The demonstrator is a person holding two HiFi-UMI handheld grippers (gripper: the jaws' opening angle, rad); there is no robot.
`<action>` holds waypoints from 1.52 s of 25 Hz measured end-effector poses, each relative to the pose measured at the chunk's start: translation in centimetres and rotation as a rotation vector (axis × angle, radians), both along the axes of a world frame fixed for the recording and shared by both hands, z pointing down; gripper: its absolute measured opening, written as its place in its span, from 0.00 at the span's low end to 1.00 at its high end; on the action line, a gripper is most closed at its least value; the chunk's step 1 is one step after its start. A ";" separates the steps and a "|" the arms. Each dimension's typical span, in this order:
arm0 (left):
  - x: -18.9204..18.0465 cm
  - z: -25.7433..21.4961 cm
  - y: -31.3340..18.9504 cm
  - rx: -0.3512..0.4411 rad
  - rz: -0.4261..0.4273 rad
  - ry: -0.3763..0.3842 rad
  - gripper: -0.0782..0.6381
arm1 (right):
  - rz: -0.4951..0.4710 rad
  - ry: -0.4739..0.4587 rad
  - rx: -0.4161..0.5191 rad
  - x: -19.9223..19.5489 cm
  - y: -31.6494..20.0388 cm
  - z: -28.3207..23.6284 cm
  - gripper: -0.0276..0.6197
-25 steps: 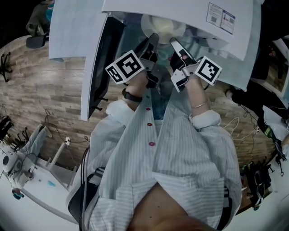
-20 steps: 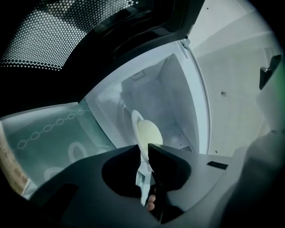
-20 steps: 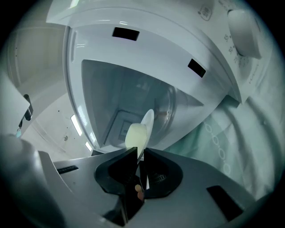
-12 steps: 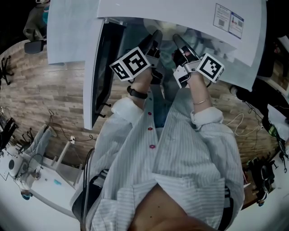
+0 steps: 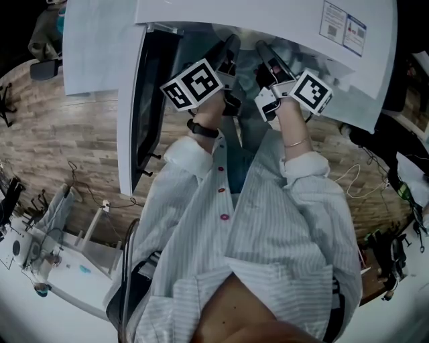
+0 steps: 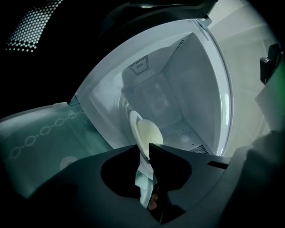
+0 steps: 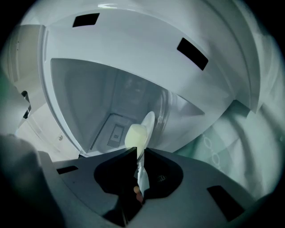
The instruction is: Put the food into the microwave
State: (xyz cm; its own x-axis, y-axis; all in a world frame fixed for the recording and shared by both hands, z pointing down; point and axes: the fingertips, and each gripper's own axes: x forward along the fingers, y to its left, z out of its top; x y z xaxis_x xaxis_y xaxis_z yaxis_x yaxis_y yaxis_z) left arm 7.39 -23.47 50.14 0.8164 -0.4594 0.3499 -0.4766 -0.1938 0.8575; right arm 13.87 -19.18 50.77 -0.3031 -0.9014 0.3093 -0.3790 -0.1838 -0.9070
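Scene: seen from above, a person in a pale striped shirt (image 5: 268, 221) stands on a wood-plank floor (image 5: 60, 134) and reaches both arms into a white box-shaped microwave (image 5: 268, 13) at the top of the frame.
Microwave door: a dark-windowed door (image 5: 151, 94) stands swung open at the upper left of the head view.
Left gripper: the left gripper (image 5: 228, 48), with its black-and-white marker cube, points into the opening just left of centre.
Right gripper: the right gripper (image 5: 263, 52) sits just beside it, to its right.
Left jaws: almost together, clamped on the edge of a white round plate (image 6: 132, 119); they have just been easing open slightly, with the rim between them.
Right jaws: also nearly closed on the same plate, at its opposite edge, having just opened a little with the rim between them.
Food: a pale yellowish rounded lump of food (image 6: 149, 133) lies on the plate, just beyond the jaw tips in both gripper views.
Plate location: held between the two grippers at the mouth of the microwave's white cavity; whether it touches the cavity floor cannot be told.
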 end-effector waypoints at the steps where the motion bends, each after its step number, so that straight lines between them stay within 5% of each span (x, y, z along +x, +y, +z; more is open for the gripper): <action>1: 0.0 0.1 -0.2 0.004 -0.002 -0.002 0.19 | 0.015 -0.006 -0.021 0.1 0.1 0.3 0.12; 19: 1.1 0.3 -2.9 0.067 0.043 -0.075 0.22 | 0.021 0.106 0.030 1.2 -3.1 0.1 0.15; 34: 1.3 0.1 -3.1 0.178 0.126 -0.227 0.27 | -0.036 0.386 -0.041 1.2 -3.4 -0.1 0.23; 38: 1.6 -0.2 -3.0 0.220 0.148 -0.259 0.37 | -0.056 0.450 -0.059 1.1 -3.6 -0.2 0.26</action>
State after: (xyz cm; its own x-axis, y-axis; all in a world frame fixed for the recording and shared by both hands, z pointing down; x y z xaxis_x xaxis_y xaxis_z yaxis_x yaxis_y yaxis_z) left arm 9.03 -26.49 49.91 0.7770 -0.4302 0.4596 -0.6253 -0.4435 0.6421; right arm 14.92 -22.76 50.61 -0.1746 -0.8642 0.4719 -0.7441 -0.1980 -0.6380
